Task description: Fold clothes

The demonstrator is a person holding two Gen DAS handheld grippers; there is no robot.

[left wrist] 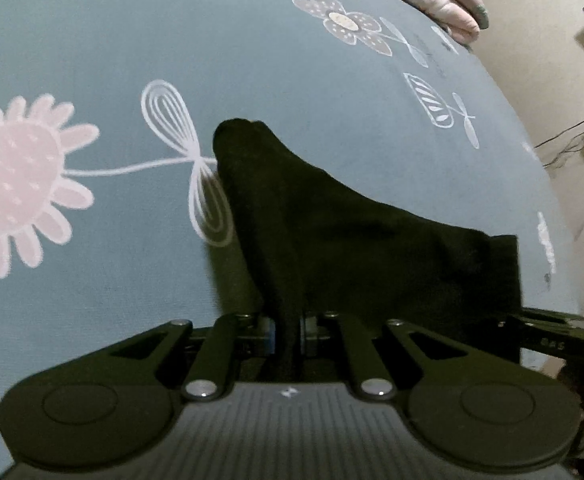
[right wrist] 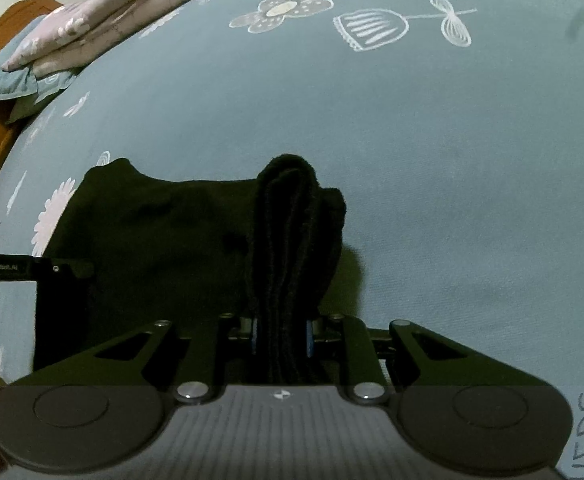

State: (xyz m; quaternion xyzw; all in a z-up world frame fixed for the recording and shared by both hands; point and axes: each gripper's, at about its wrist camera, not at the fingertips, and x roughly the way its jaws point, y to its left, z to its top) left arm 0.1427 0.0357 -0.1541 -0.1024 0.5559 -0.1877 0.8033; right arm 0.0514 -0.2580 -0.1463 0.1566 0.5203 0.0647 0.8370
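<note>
Gripping a soft black knit garment [left wrist: 332,240] at two places, a person's pair of hand-held tools holds it just above a grey-blue bedsheet printed with white and pink flowers [left wrist: 112,32]. The left gripper [left wrist: 290,328] has its jaws pinched almost together on a thin edge of the cloth, which rises ahead of the fingers to a peak and slopes away toward the other tool. The right gripper [right wrist: 282,336] is narrowed on a thicker bunch of several layers, standing up between its blue-padded fingers. Between the two, the fabric spans sideways, so its long axis runs from one hand to the other (the left tool's dark arm shows at the edge of the right view, close by). Each hand is equally at the cloth; the coming fold, by judgement, depends on carrying both held ends the same way across the sheet. A folded pink quilt [right wrist: 92,12] lies well apart at the bed's far edge.
</note>
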